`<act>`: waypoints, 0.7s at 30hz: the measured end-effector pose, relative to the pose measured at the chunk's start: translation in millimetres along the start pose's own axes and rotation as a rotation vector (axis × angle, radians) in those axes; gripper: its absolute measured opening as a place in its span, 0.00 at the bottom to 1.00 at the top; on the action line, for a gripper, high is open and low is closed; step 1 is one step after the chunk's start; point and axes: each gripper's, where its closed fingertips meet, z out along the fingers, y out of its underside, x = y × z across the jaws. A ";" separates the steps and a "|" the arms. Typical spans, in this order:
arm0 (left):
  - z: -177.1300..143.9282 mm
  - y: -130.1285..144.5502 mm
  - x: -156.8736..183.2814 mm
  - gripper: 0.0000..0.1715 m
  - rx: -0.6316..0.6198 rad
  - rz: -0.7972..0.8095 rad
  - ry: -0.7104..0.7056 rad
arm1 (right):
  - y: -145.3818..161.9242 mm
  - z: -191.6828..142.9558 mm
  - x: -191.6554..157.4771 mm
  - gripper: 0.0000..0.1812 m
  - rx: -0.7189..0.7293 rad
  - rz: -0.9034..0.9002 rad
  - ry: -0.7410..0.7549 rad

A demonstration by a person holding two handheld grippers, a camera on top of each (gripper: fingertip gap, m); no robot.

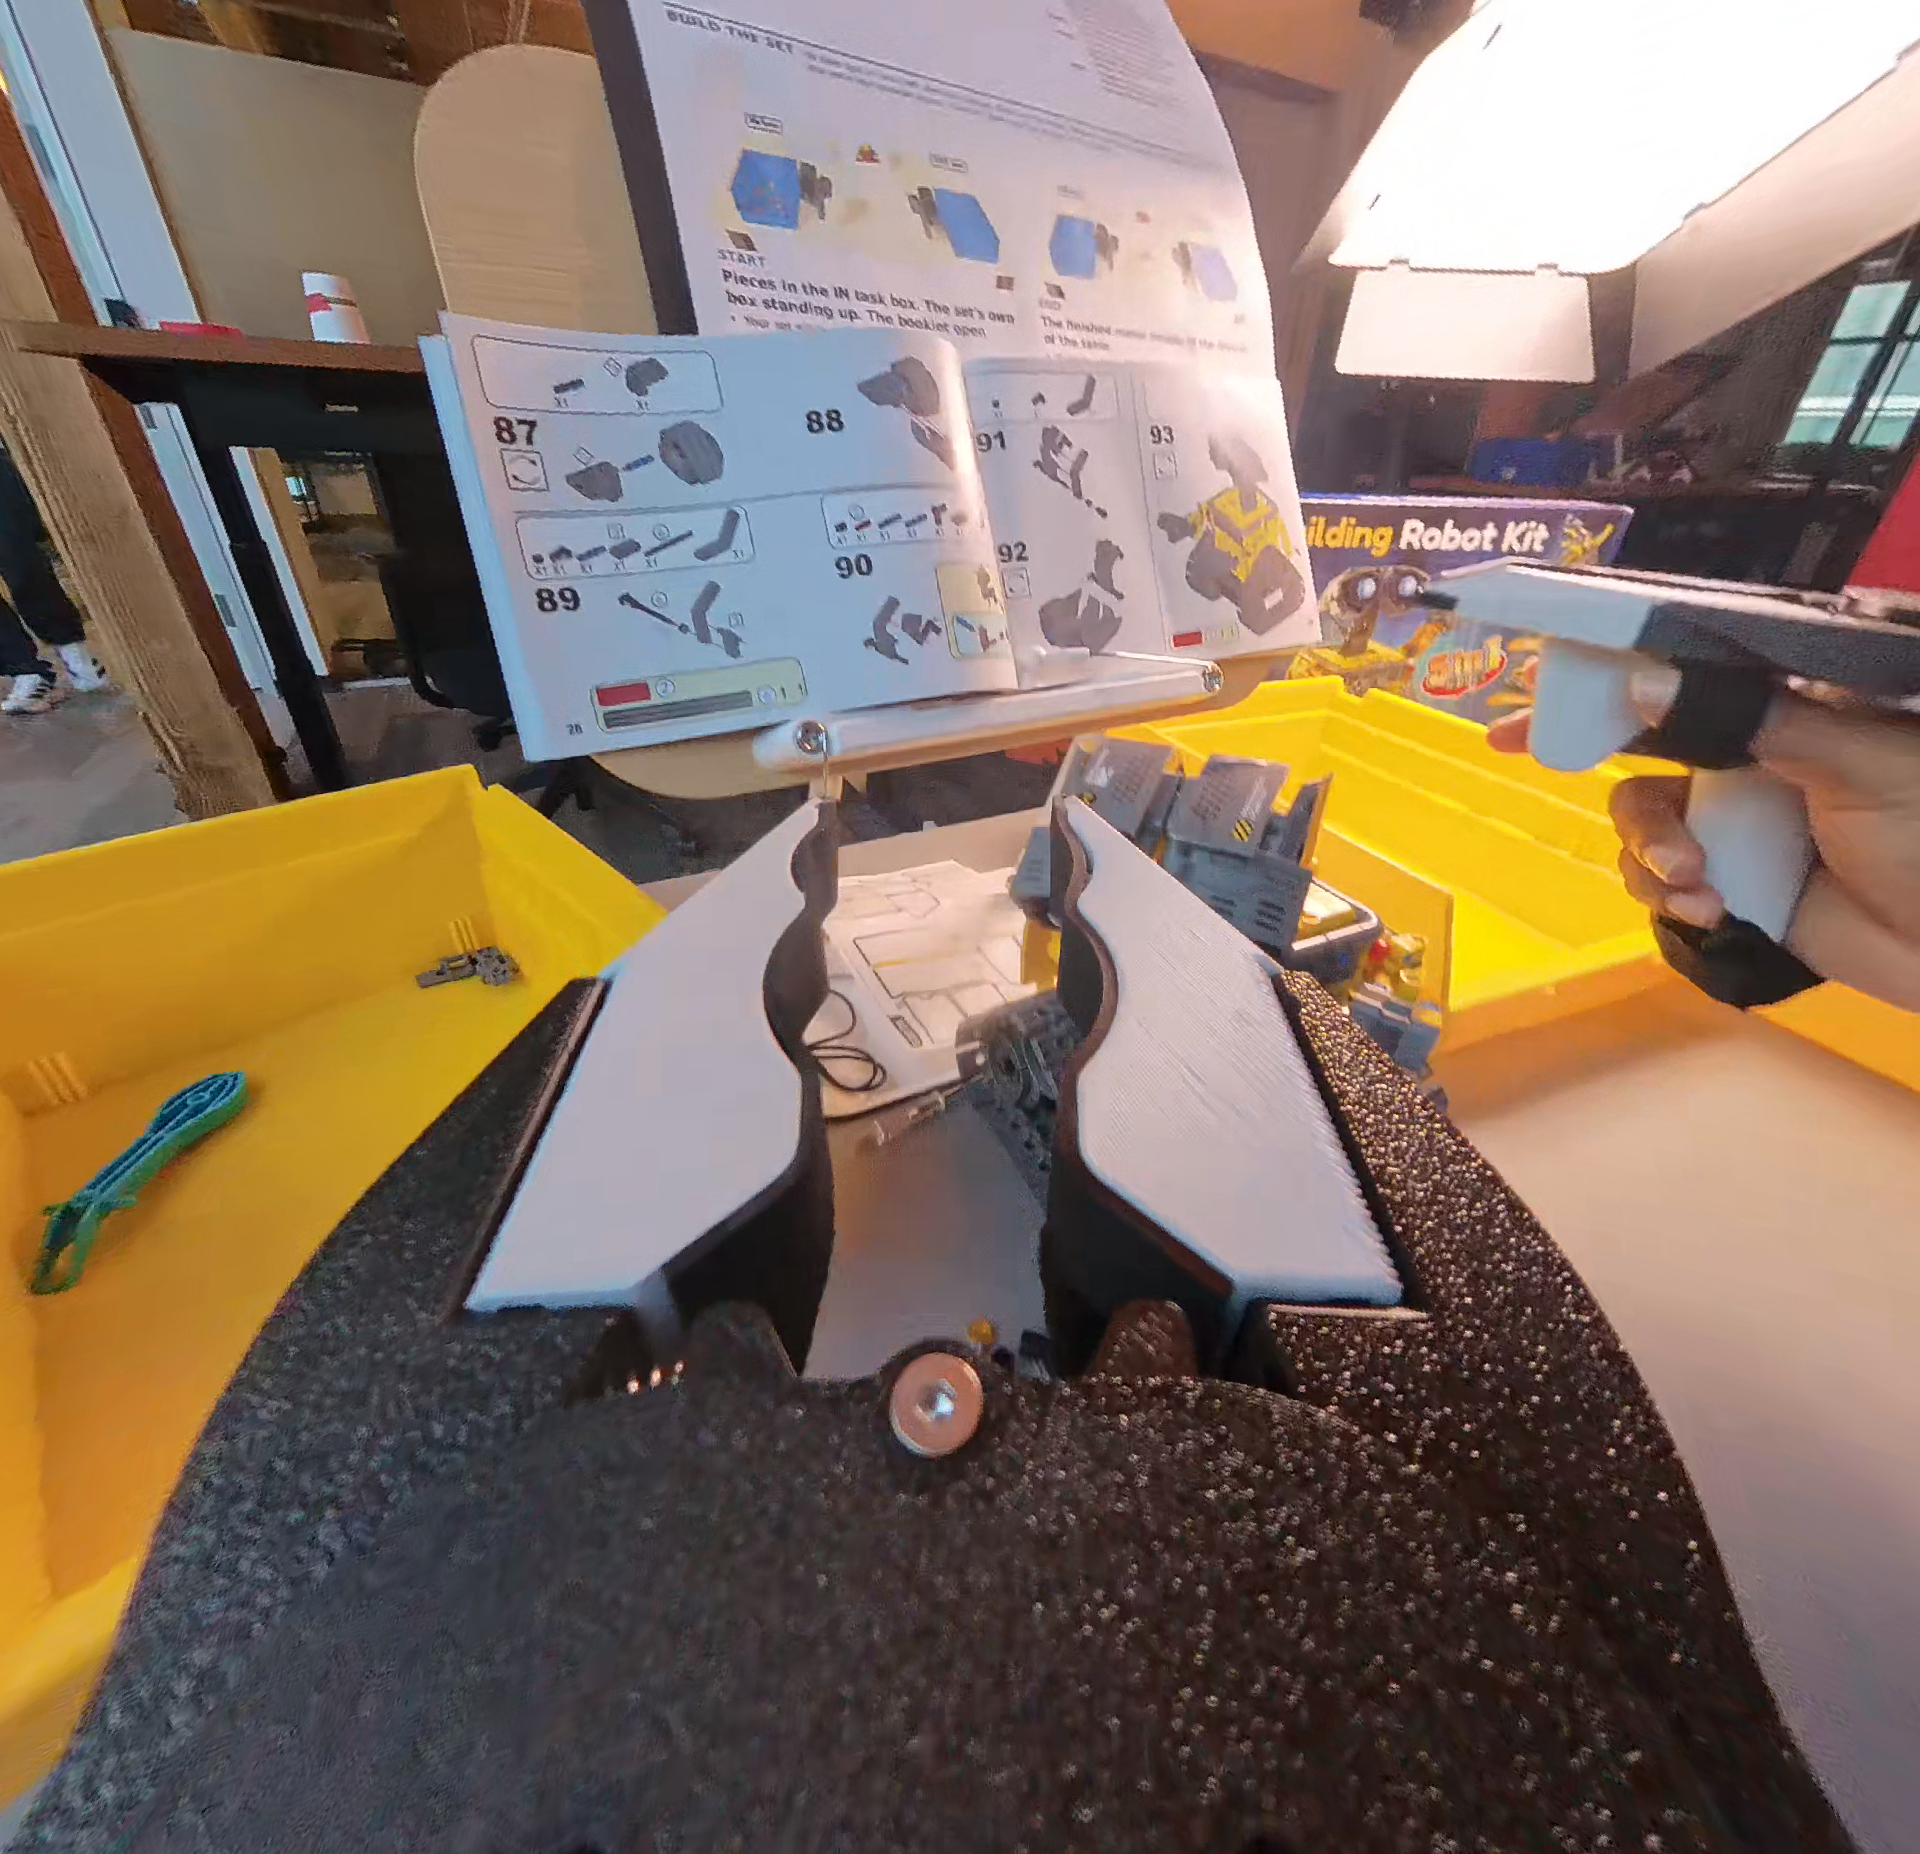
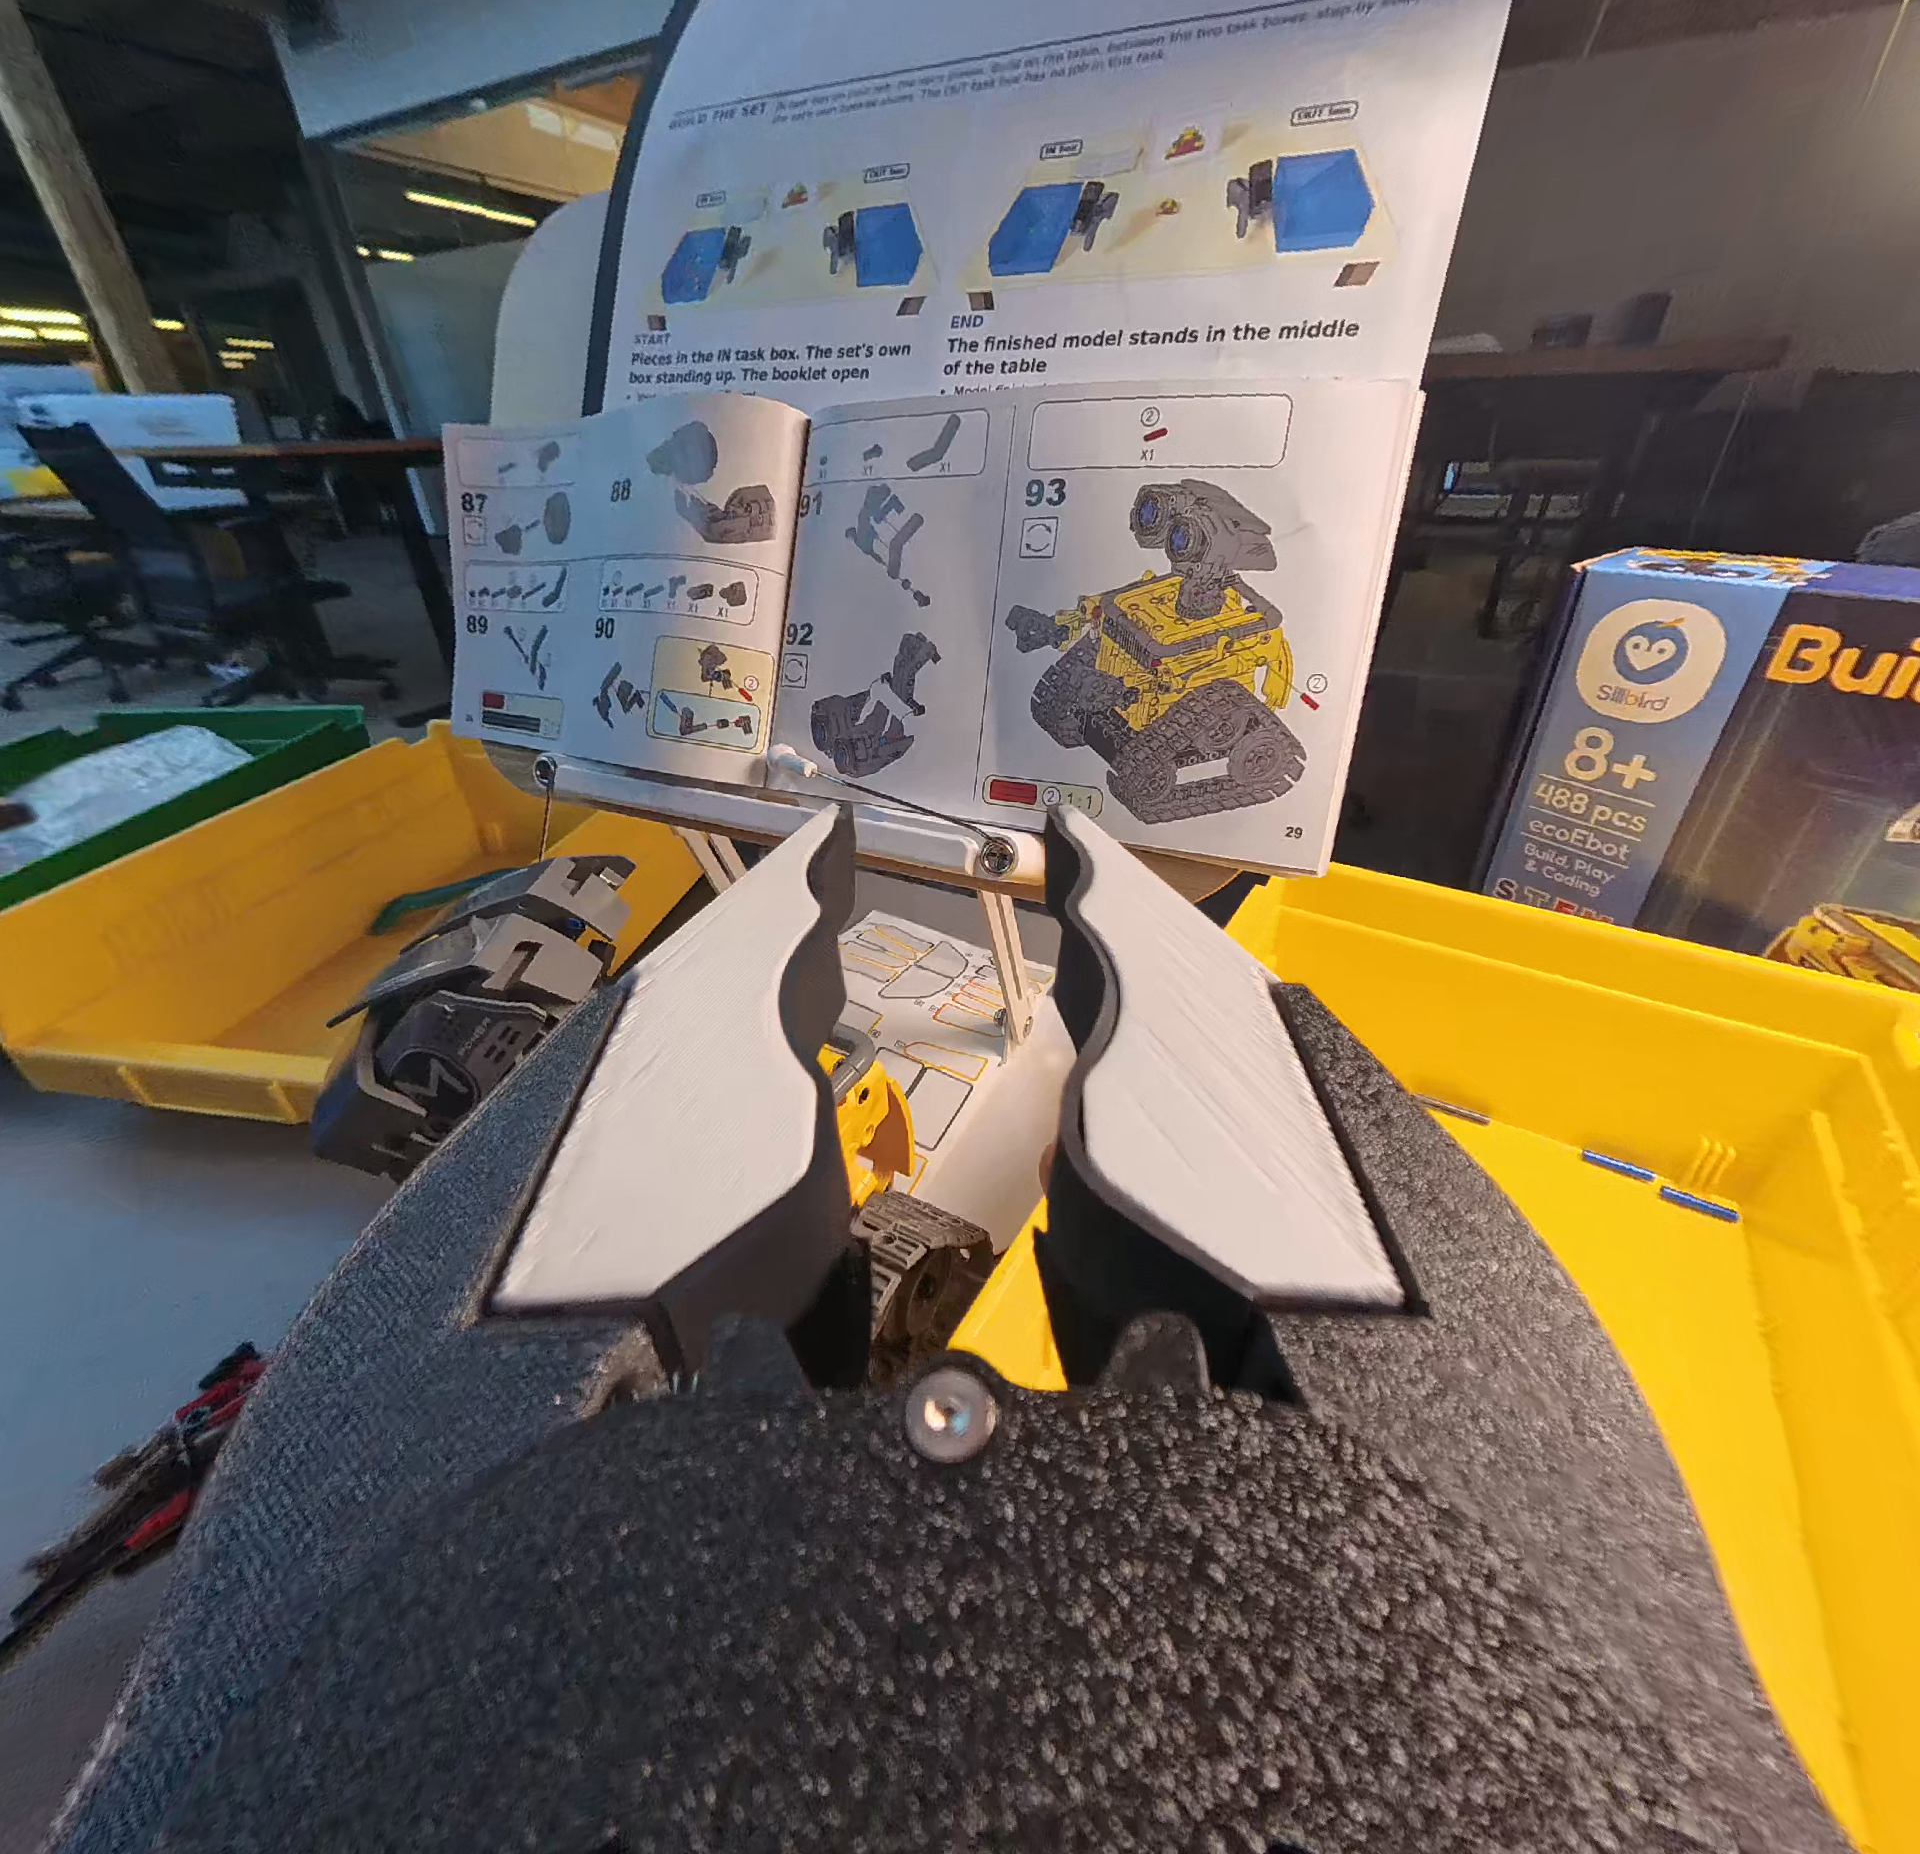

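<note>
Both the left gripper [image 1: 940, 848] and the right gripper [image 2: 948, 848] are wide open and hold nothing, with the yellow toy robot [image 2: 868, 1129] low between the right fingers and the open booklet [image 2: 914, 609] just past their tips.

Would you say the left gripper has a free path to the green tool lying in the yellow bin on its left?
Probably yes: the left gripper is open and empty, and the green tool lies alone on the yellow bin floor, with only the low wall between.
</note>
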 end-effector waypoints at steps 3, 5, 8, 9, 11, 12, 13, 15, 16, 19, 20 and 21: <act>-15.2 13.3 4.6 0.23 0.013 0.009 0.010 | 4.3 -1.5 -6.3 0.15 0.050 -0.001 0.008; -19.6 14.7 -3.3 0.24 0.048 0.038 -0.017 | 15.1 -0.2 -15.0 0.15 0.044 -0.069 -0.008; -18.7 9.9 -22.0 0.28 0.078 0.061 -0.058 | 20.2 -0.8 -14.5 0.16 0.013 -0.189 0.022; -17.4 11.2 -28.1 0.28 0.078 0.057 -0.066 | 17.3 -2.6 -18.0 0.14 0.024 -0.189 -0.002; -13.5 19.5 -36.1 0.23 0.068 0.054 -0.060 | 14.3 -5.4 -24.0 0.08 0.032 -0.174 -0.056; -11.4 23.9 -38.3 0.20 0.066 0.059 -0.051 | 13.8 -6.0 -22.9 0.07 0.033 -0.168 -0.058; -9.2 27.8 -39.2 0.17 0.063 0.066 -0.037 | 13.6 -6.4 -21.7 0.05 0.037 -0.165 -0.058; -5.0 33.3 -40.1 0.16 0.052 0.071 -0.019 | 15.9 -5.8 -20.5 0.03 0.032 -0.165 -0.065; -3.2 34.4 -39.0 0.16 0.049 0.064 -0.006 | 17.6 -5.3 -19.1 0.03 0.028 -0.165 -0.061; 2.0 35.1 -35.0 0.13 0.046 0.079 0.000 | 20.4 -4.2 -19.1 0.02 0.026 -0.160 -0.065; 4.4 34.7 -33.4 0.12 0.043 0.101 -0.002 | 21.1 -3.7 -19.1 0.02 0.024 -0.159 -0.065; 7.2 32.9 -32.2 0.11 0.046 0.121 -0.005 | 21.8 -3.3 -19.3 0.02 0.020 -0.158 -0.065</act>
